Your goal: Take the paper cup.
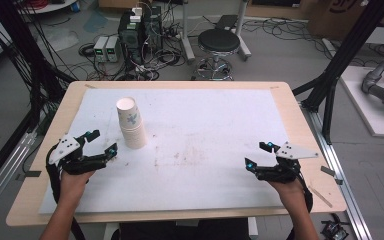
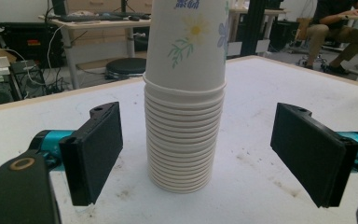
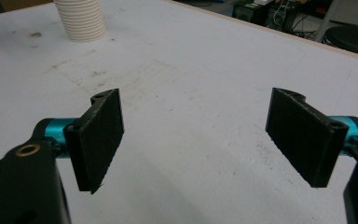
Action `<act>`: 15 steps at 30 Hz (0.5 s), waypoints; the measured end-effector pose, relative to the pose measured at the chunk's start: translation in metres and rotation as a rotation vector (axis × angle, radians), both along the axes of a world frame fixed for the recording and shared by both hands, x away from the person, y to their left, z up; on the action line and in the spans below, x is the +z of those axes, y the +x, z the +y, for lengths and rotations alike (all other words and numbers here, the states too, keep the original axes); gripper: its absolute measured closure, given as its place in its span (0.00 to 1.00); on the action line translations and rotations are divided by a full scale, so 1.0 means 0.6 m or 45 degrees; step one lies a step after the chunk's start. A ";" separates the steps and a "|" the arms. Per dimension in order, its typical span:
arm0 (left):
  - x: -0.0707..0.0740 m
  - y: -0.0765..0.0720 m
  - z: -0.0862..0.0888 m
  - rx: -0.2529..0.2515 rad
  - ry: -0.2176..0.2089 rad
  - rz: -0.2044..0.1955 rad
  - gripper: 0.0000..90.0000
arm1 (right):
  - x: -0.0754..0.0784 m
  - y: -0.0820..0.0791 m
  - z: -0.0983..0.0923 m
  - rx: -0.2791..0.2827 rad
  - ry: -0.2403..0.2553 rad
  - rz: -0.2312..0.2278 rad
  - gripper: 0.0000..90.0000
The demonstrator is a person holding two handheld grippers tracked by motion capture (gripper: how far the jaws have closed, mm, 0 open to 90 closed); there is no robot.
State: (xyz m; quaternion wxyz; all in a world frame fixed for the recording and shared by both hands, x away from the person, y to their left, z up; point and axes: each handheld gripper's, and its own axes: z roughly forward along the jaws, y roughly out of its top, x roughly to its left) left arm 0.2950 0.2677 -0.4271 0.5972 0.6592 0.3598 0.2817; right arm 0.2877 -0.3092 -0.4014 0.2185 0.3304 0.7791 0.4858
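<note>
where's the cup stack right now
In the high view the stack of paper cups stands upright on the white mat, left of centre, just ahead of the open left gripper.

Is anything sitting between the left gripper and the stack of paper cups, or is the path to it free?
Nothing visible stands in the way. The left gripper has its jaws open, and in its own view the stack of paper cups stands straight ahead between them, with bare white table mat in front of it.
</note>
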 end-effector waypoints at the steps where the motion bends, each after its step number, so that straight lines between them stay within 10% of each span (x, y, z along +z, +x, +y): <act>1: 0.000 0.000 0.000 0.000 0.000 0.000 0.19 | 0.000 0.000 -0.001 -0.002 0.004 0.001 0.22; 15: 0.000 -0.001 0.004 0.005 -0.007 0.002 0.19 | 0.000 0.002 0.000 0.012 0.005 0.003 0.22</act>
